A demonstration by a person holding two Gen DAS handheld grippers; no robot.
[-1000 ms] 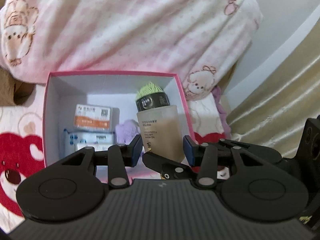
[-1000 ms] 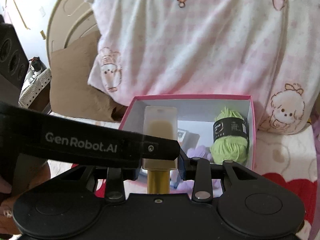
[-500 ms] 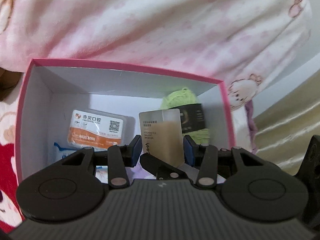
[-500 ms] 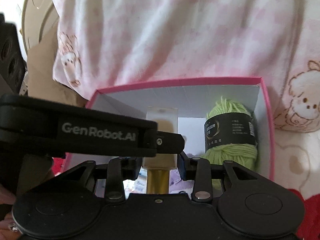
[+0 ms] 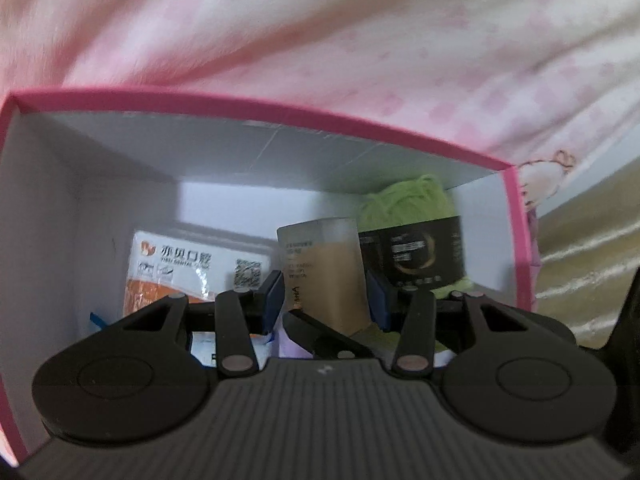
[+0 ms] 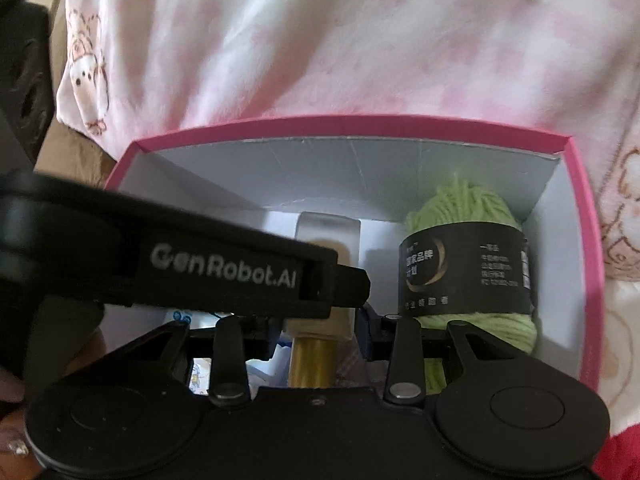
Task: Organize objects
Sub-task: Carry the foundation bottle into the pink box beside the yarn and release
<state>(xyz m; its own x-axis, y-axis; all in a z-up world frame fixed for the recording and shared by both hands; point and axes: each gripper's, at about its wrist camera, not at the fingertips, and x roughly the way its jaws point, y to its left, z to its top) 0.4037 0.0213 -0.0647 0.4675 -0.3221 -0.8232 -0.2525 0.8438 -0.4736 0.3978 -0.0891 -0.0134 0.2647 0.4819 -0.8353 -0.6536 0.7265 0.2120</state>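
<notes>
Backdrop: pink-and-white checked blanket [image 5: 320,40] with bear prints is filling the space behind everything; beige fabric [image 5: 580,240] is showing at the far right of the left view.
Box [image 5: 280,110]: pink-rimmed with a white inside, it is sitting open just in front of the blanket, and I am looking down into it from both cameras.
Left gripper [image 5: 325,300]: I am reaching it into the box from above; its jaws are pressing on both sides of the bottle [image 5: 324,264], blue pads touching the frosted walls.
Right gripper [image 6: 320,328]: I am holding it over the near edge of the box; its jaws are closing on the same bottle at the end near the gold cap [image 6: 310,360], which is pointing back towards this camera.
Crossing: in the right view my left gripper is lying across the front of the bottle, its white lettering facing the lens.
Bottle: holding beige liquid, it is hanging inside the box between the pack [image 5: 180,264] and the yarn [image 5: 416,196], base pointing away from me; I cannot tell whether it is touching the floor of the box.
Yarn: green, wrapped in a black band, it is lying in the right far corner, just beside the bottle.
Pack: orange and white, printed with a square code, it is leaning at the left.
</notes>
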